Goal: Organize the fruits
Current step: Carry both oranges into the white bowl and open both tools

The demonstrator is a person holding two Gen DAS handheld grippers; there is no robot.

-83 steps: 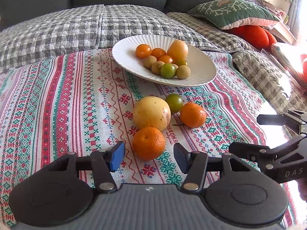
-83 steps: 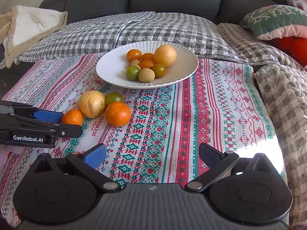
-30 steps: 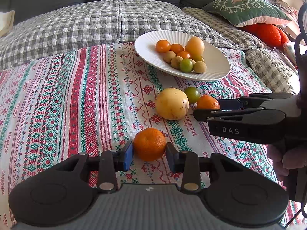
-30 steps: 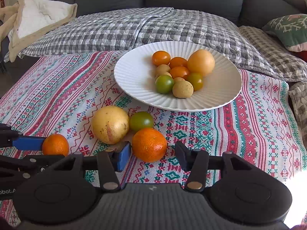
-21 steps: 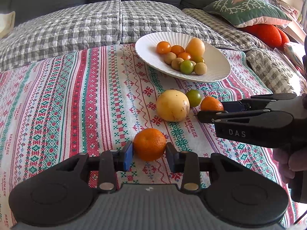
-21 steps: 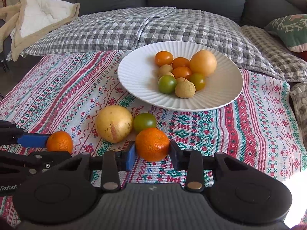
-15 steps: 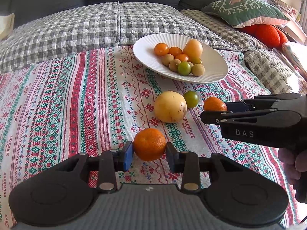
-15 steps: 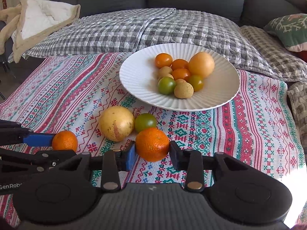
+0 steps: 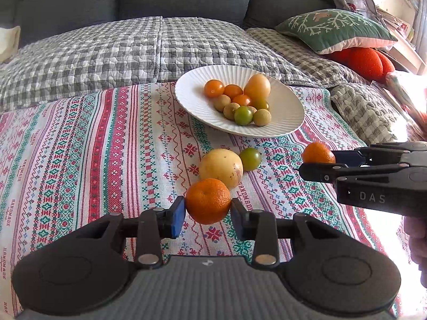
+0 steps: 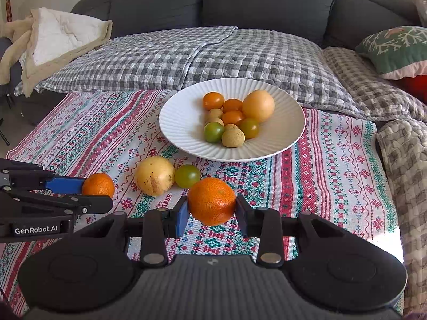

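My left gripper (image 9: 208,210) is shut on an orange mandarin (image 9: 208,200) and holds it above the patterned cloth (image 9: 106,146). My right gripper (image 10: 212,210) is shut on a second mandarin (image 10: 212,200), also lifted; it shows in the left wrist view (image 9: 317,153). A white ribbed plate (image 10: 283,130) further back holds several small orange, green and yellow fruits. A large yellow fruit (image 10: 154,176) and a green tomato (image 10: 187,176) lie on the cloth in front of the plate.
A grey sofa with a checked quilt (image 10: 186,56) runs behind the cloth. A green cushion (image 9: 333,30) and red cushions (image 9: 365,61) lie at the right. A cream blanket (image 10: 53,42) is at the back left.
Both grippers closed on their mandarins and have lifted them off the cloth. The right gripper with its mandarin has moved right, away from the yellow fruit and green tomato.
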